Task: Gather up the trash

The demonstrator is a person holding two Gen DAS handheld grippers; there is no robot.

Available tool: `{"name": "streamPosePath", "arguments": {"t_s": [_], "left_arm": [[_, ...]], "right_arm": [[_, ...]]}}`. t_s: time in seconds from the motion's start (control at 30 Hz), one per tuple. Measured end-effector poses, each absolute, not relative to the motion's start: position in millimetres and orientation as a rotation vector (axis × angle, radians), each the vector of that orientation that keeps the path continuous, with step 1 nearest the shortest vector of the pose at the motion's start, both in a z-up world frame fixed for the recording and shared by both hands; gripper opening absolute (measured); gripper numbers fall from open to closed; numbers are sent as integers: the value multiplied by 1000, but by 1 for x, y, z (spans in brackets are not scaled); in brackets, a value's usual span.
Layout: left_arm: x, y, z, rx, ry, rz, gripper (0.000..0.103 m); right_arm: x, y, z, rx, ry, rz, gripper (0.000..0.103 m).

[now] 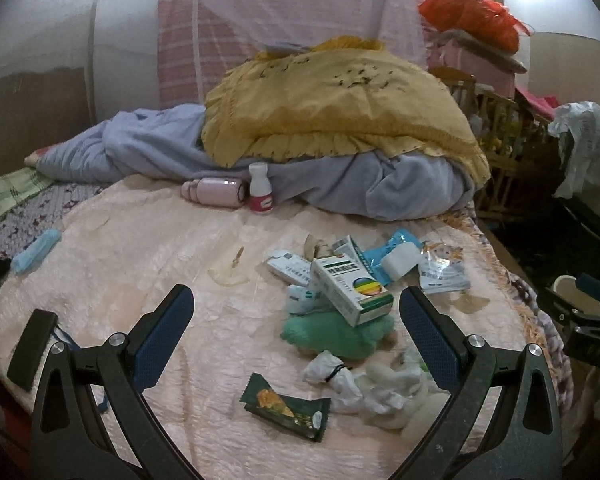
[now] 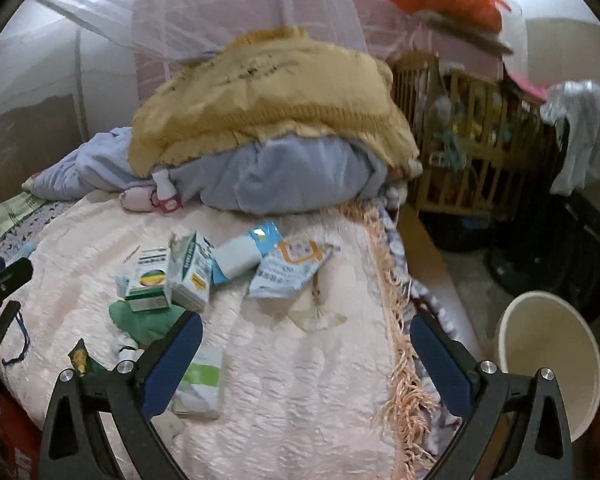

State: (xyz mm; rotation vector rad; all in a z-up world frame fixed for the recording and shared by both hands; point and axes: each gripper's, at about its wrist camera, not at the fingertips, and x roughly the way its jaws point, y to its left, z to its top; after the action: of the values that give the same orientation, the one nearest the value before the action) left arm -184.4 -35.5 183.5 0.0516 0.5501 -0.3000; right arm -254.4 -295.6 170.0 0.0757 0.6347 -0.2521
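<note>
Trash lies scattered on the pink bedspread (image 1: 140,264). In the left wrist view my left gripper (image 1: 296,308) is open above a white medicine box with a rainbow circle (image 1: 354,290), a green cloth (image 1: 332,334), crumpled white tissue (image 1: 364,384) and a dark green snack wrapper (image 1: 286,404). My right gripper (image 2: 306,340) is open too, over the bedspread's fringed edge (image 2: 396,360), holding nothing. A green-and-white packet (image 2: 202,380) lies by its left finger. The rainbow box (image 2: 150,280), a second box (image 2: 192,272), a blue packet (image 2: 244,252) and a white torn packet (image 2: 292,264) lie farther ahead.
A cream waste bin (image 2: 548,360) stands on the floor right of the bed. Folded blue and yellow bedding (image 1: 332,120) fills the far end, with a white bottle (image 1: 260,188) and a pink flask (image 1: 216,190) against it. A wooden crib (image 2: 472,136) stands beyond.
</note>
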Motion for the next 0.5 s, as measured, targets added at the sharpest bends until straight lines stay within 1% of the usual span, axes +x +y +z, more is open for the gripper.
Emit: {"name": "streamPosePath", "arguments": {"t_s": [0.5], "left_arm": [[-201,-36,192,43,513,-311,102]], "right_arm": [[-271,-263,195,41,552,-230,103]]}}
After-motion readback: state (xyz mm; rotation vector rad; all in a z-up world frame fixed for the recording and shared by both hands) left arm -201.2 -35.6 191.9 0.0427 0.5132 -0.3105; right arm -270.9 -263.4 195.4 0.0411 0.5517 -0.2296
